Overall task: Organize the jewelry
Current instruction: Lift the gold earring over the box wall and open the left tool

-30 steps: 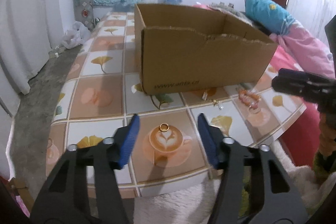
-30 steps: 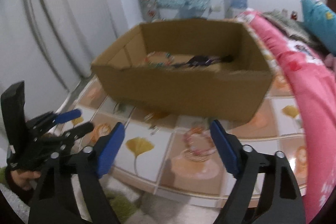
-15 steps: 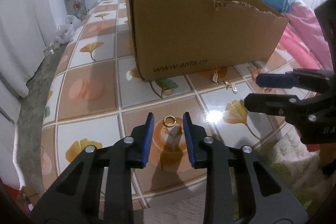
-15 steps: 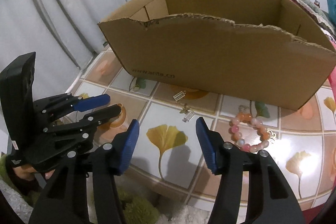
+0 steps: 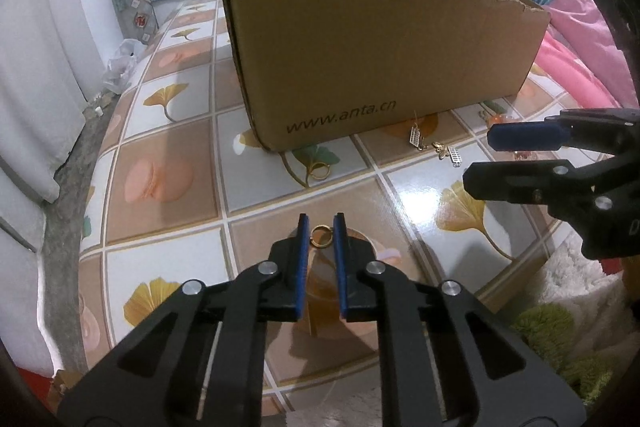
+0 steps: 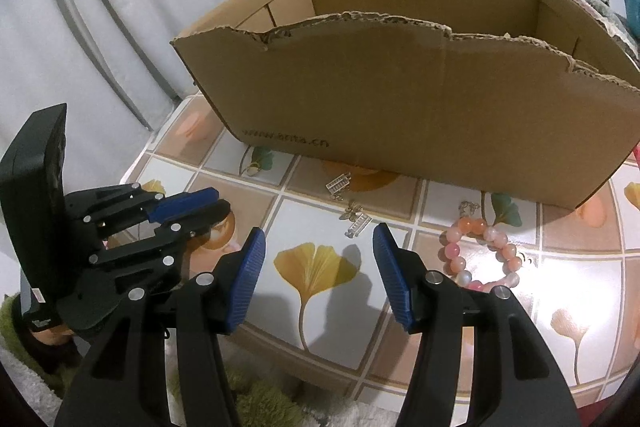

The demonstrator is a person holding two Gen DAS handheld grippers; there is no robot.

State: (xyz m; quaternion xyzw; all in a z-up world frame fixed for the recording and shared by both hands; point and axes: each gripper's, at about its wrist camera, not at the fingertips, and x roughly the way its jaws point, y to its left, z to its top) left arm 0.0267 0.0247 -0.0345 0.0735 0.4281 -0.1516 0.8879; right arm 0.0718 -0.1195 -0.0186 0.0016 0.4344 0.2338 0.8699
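A small gold ring lies on the tiled table between the blue pads of my left gripper. Its jaws are closing and the pads reach both sides of the ring. In the right wrist view the left gripper sits low at the left. My right gripper hangs open over a ginkgo-leaf tile with nothing between its fingers; it also shows at the right. A pink bead bracelet lies just right of it. The cardboard box stands behind.
A second gold ring, two silver ladder earrings and a butterfly charm lie along the box's front wall. A pink bed is at the right. A shaggy rug lies below the table edge.
My left gripper came down and forward to the gold ring and its jaws narrowed from wide to almost together around it. My right gripper dropped closer to the table and narrowed slightly.
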